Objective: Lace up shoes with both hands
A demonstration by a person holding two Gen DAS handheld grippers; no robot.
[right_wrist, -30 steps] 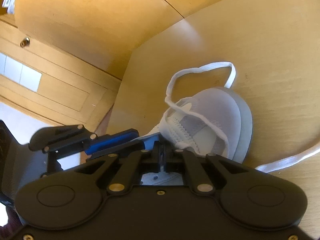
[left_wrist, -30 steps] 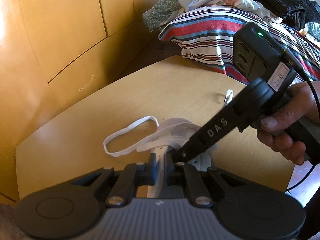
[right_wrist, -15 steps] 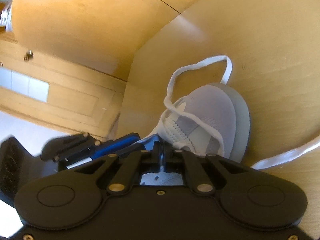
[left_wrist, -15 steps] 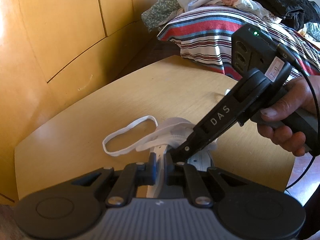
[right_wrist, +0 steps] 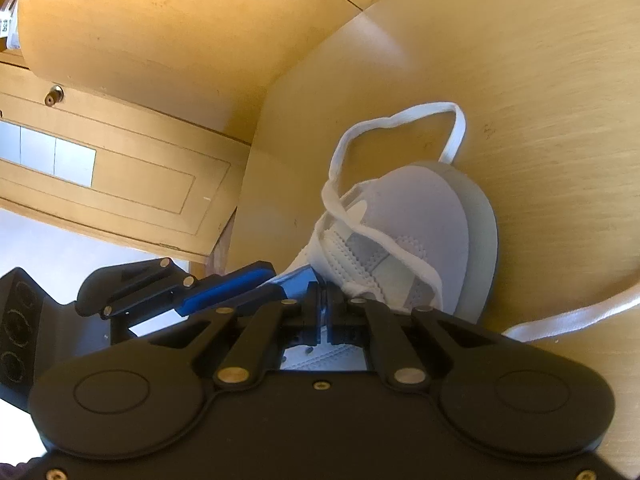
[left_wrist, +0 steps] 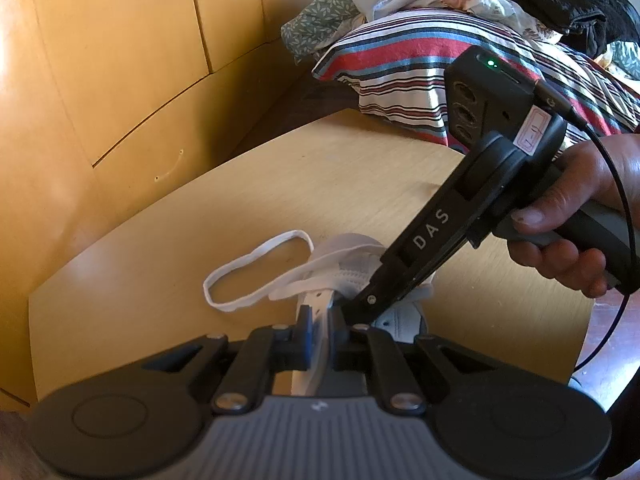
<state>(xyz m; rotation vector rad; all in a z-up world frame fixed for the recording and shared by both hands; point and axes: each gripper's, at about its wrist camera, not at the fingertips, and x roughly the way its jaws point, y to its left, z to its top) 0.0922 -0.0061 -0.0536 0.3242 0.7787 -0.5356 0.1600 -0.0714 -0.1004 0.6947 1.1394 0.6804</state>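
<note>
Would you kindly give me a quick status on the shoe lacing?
Left gripper shut on shoe tongue. Right gripper shut at shoe throat, contents unclear. Lace loose, looped on table. Nothing obstructing.

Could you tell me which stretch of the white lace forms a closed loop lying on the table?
The loop beyond the shoe's toe, on the table. The other stretch trails off to the side as a single strand.
</note>
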